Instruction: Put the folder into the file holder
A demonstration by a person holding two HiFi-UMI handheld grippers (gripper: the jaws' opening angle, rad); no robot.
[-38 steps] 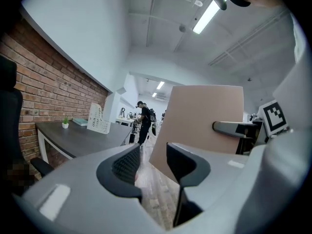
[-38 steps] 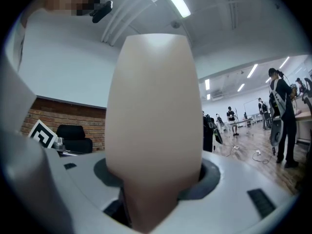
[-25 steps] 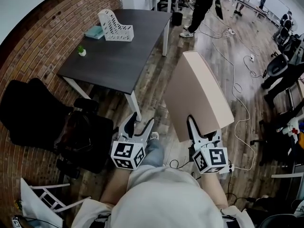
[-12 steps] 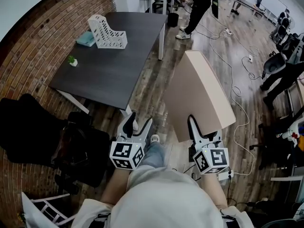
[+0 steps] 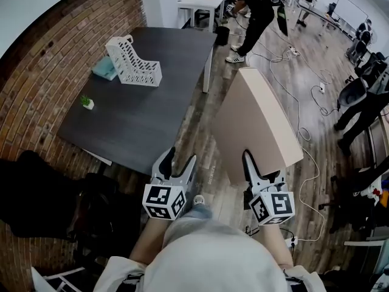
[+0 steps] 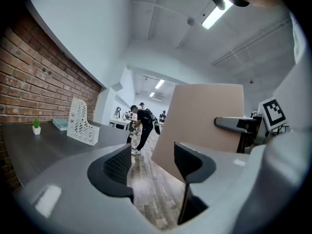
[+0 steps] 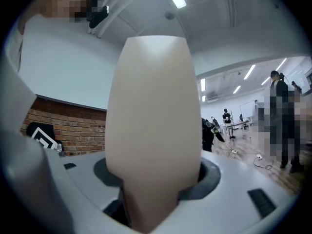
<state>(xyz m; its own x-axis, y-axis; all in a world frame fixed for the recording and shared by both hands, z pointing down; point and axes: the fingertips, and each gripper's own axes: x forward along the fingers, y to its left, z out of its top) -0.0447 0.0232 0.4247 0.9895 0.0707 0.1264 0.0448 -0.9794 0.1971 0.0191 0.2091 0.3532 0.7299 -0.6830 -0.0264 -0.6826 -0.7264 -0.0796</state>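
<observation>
The right gripper (image 5: 258, 168) is clamped on the folder (image 5: 255, 123). Its two jaws press on the lower edge of the folder, one on each face, and in the right gripper view the beige board fills the whole gap between them. From this grip the folder rises away from the gripper, its broad face turned to the left and slightly bowed. It hangs in the air over the wooden floor (image 5: 304, 90), beside the right side of the table (image 5: 164, 108), and it does not touch the table.

The left gripper (image 5: 180, 159) is released: its jaws stand apart and between them only the floor is seen. The folder is just at its right side, near but apart from its right jaw.

The file holder (image 5: 134, 62) is white, with slotted walls, and it stands upright on the far left part of the dark table, close to the brick wall (image 5: 42, 84). It is well apart from the folder, beyond both grippers. A teal flat thing (image 5: 102, 69) lies beside the holder on the wall side; whether they touch I cannot tell. A small potted plant (image 5: 88, 103) stands alone on the table, nearer along the wall edge.

Beyond the table a person in black (image 5: 255, 11) bends over the floor.
</observation>
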